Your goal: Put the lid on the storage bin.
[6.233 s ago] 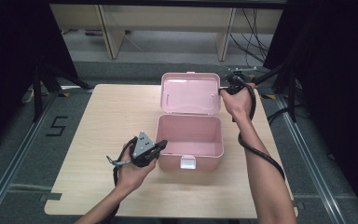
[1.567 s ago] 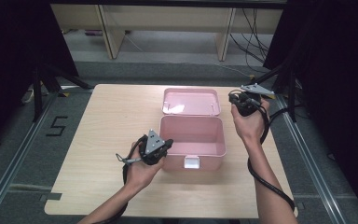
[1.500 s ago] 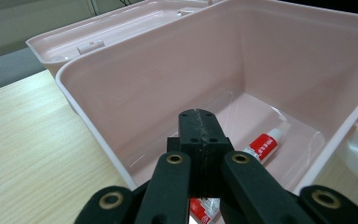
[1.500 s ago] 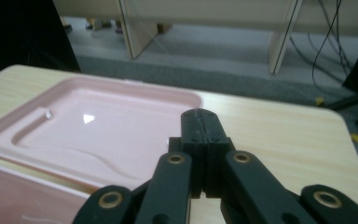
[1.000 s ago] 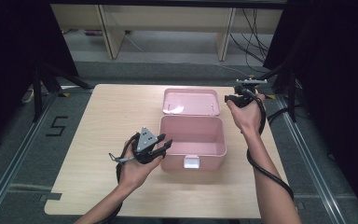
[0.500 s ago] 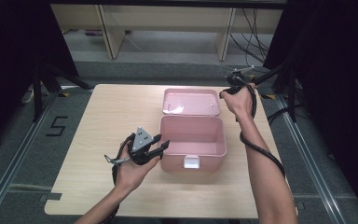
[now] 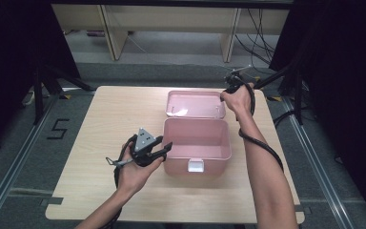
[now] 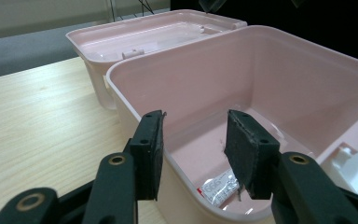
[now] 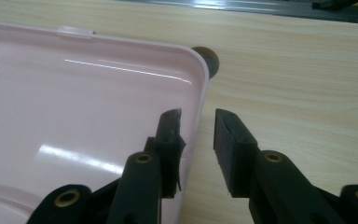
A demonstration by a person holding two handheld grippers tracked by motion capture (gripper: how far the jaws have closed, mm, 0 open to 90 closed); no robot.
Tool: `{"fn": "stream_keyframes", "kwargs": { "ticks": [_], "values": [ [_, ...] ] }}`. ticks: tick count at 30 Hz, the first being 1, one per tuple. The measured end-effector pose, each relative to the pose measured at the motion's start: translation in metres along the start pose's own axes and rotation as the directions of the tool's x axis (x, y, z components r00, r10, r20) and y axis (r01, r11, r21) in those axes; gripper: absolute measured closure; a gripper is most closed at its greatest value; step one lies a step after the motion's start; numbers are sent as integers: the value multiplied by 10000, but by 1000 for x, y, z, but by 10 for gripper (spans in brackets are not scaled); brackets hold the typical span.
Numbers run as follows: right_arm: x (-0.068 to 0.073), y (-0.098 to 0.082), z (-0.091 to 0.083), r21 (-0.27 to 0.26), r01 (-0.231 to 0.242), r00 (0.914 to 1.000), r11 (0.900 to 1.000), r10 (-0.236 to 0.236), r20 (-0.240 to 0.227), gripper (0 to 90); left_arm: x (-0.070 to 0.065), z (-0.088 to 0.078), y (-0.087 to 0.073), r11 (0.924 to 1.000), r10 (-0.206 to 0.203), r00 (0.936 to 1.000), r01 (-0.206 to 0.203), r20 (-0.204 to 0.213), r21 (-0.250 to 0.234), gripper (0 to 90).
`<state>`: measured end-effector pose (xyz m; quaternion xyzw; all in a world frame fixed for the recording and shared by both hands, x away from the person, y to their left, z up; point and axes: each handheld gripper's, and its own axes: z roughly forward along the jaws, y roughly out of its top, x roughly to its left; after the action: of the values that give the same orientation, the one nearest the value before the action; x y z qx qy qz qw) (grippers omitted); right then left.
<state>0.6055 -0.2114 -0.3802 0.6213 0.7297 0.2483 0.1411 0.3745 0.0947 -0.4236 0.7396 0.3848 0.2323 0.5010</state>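
Jaws of both grippers are parted, the right gripper (image 9: 196, 154) astride the lid (image 7: 194, 104) rim, the left gripper (image 8: 193, 158) astride the wall of the light, stiff, slippery box (image 7: 196, 143) on the tabletop (image 7: 100, 119).

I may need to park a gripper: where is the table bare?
The widest bare patch is the table left of the pink box, out to the left edge. A bare strip also runs along the near edge. It is crowded around the box and its lid, where the left gripper and right gripper work.
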Motion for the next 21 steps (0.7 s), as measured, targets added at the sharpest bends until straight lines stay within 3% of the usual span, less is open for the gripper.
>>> {"fn": "stream_keyframes", "kwargs": {
  "ticks": [13, 18, 19, 20, 21],
  "values": [
    [5, -1, 10, 285, -111, 9999, 9995, 108, 107, 744, 5, 1, -1, 9999, -106, 9998, 108, -188, 74, 551],
    [3, -2, 11, 301, -61, 9998, 9995, 56, 166, 768, 7, 6, -4, 9992, -349, 9993, 351, -124, 190, 554],
    [3, -2, 12, 368, -84, 9999, 9993, 80, 121, 773, 7, 6, -4, 9990, -360, 9992, 365, -176, 260, 556],
    [5, -2, 12, 490, -464, 9989, 9977, 461, 70, 777, 8, 7, -5, 9988, -385, 9991, 390, -180, 307, 558],
    [5, -2, 12, 465, -356, 9993, 9983, 351, 105, 780, 8, 8, -5, 9984, -446, 9988, 453, -179, 352, 562]
  ]
}}
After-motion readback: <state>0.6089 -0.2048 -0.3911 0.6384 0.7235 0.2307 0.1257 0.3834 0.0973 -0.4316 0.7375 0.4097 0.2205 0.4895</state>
